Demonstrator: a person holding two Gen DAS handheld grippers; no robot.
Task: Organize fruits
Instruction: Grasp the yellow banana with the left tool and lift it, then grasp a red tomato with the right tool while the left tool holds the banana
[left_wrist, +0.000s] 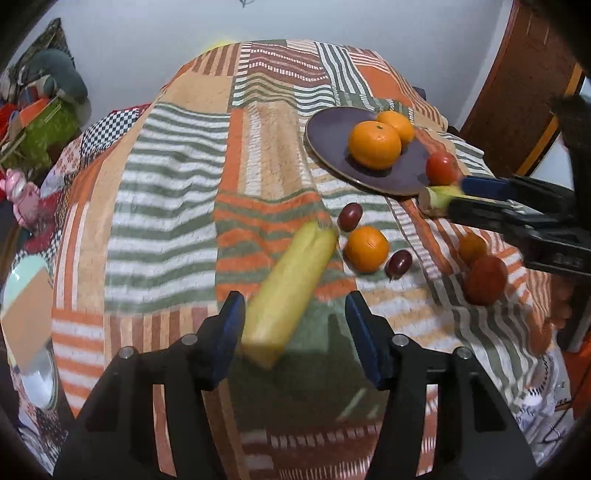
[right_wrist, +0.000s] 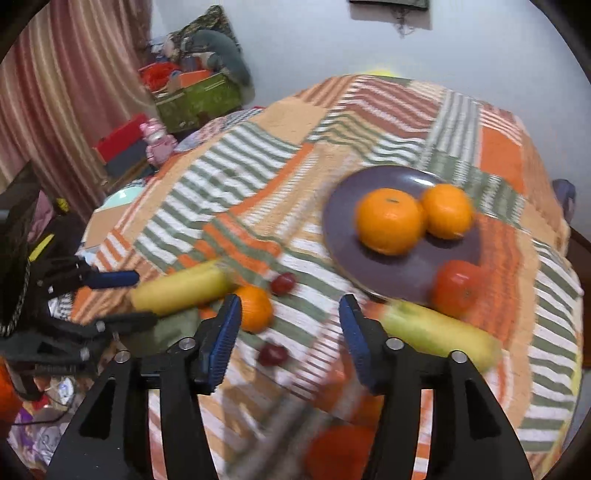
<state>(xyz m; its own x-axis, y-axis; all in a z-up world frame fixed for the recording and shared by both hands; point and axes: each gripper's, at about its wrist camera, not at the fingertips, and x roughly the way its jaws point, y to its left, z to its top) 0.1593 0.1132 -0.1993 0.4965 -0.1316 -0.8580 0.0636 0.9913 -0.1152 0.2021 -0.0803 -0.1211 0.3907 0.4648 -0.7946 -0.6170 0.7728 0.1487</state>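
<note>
A purple plate (left_wrist: 332, 129) (right_wrist: 347, 206) holds two oranges (left_wrist: 375, 144) (right_wrist: 389, 220) and a red tomato (left_wrist: 441, 168) (right_wrist: 456, 288) at its near rim. On the cloth lie a yellow banana (left_wrist: 288, 288) (right_wrist: 181, 288), a loose orange (left_wrist: 366, 248) (right_wrist: 255, 308), two dark grapes (left_wrist: 350, 216) (right_wrist: 283, 283) and a second banana (right_wrist: 439, 334). My left gripper (left_wrist: 295, 332) is open, its jaws around the first banana's near end. My right gripper (right_wrist: 288, 339) is open and empty above the cloth; in the left wrist view it (left_wrist: 458, 192) reaches beside the second banana's stub (left_wrist: 436, 199).
More red and orange fruit (left_wrist: 484, 278) (right_wrist: 340, 446) lies at the near right, blurred. A striped patchwork cloth (left_wrist: 166, 184) covers the table. A pale bowl (left_wrist: 26, 273) sits at the left edge. Boxes and toys (right_wrist: 192, 92) stand beyond the table.
</note>
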